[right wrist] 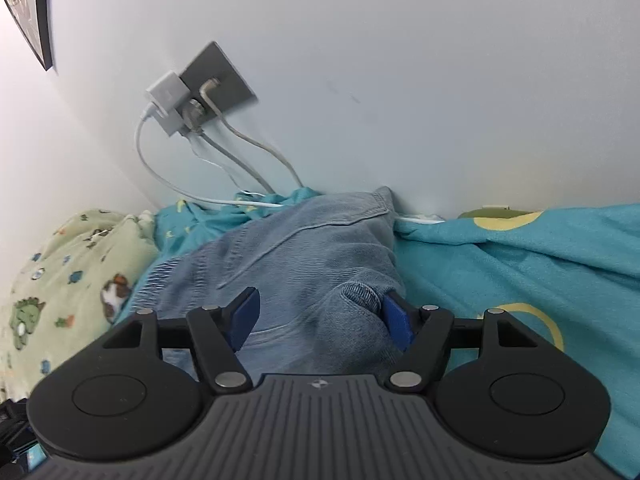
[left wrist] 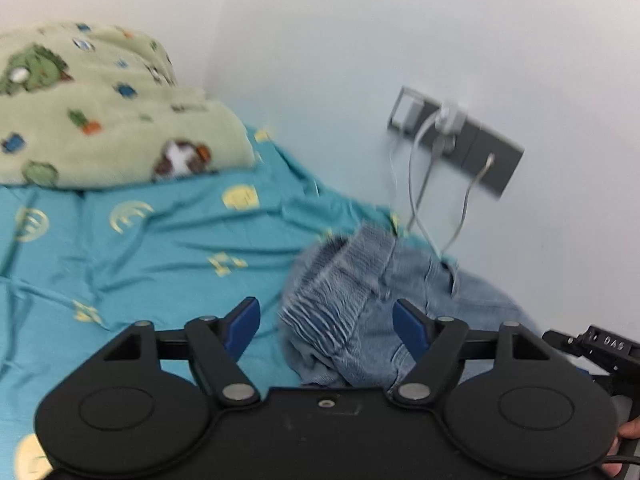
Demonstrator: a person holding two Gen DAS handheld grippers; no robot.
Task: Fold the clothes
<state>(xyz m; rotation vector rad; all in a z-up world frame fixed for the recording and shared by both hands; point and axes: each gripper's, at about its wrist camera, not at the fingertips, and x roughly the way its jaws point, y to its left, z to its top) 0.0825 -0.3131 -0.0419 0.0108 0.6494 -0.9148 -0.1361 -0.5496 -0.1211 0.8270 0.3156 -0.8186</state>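
Left gripper [left wrist: 326, 326]: jaws wide, blue pads [left wrist: 244, 324] apart w/ nothing pinched; elastic waistband of the jeans [left wrist: 340, 300] lies in the gap, not pressed. Jeans: light-blue denim, bunched in a heap on the teal bedsheet [left wrist: 160, 240] w/ yellow prints, close to the white wall [left wrist: 360, 40]; beige dinosaur-print blanket [left wrist: 100, 120] at upper left, well apart from the jeans; grey socket plate [left wrist: 480, 148] on wall w/ cables hanging down behind the heap. Right gripper [right wrist: 320, 314]: jaws also wide; a denim fold [right wrist: 356, 292] rests against its right pad [right wrist: 396, 320], left pad clear, so no grip; jeans [right wrist: 304, 248] fill the view centre, teal sheet [right wrist: 520, 260] to the right, blanket [right wrist: 72, 264] left; white charger [right wrist: 168, 96] plugged at socket [right wrist: 228, 76]; picture-frame corner [right wrist: 32, 12] top left.
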